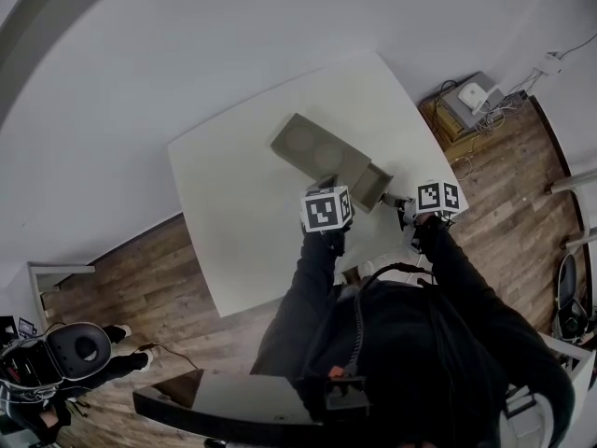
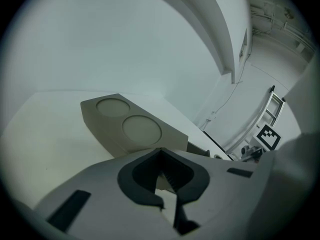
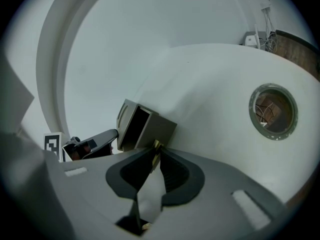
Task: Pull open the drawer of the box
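The box (image 1: 317, 147) is seen at the centre of the head view on the white tabletop (image 1: 233, 213), with its drawer (image 1: 374, 186) drawn out toward the lower right. The drawer's small brass knob (image 3: 156, 145) is pinched by the right tool (image 3: 155, 153). The left tool (image 2: 163, 160) is pressed together with nothing in it, just below the box.

White square table (image 1: 233, 208) stands on wood-plank floor (image 1: 140, 278). One object lies directly on the top: grey-beige oblong box (image 1: 312, 146), flat and skewed to the table edges, with two round recesses (image 2: 141, 128) in its upper face. Drawer (image 1: 371, 187) projects from the box end nearer the person. Round cable hole (image 3: 273, 111) through the tabletop, well apart from the box
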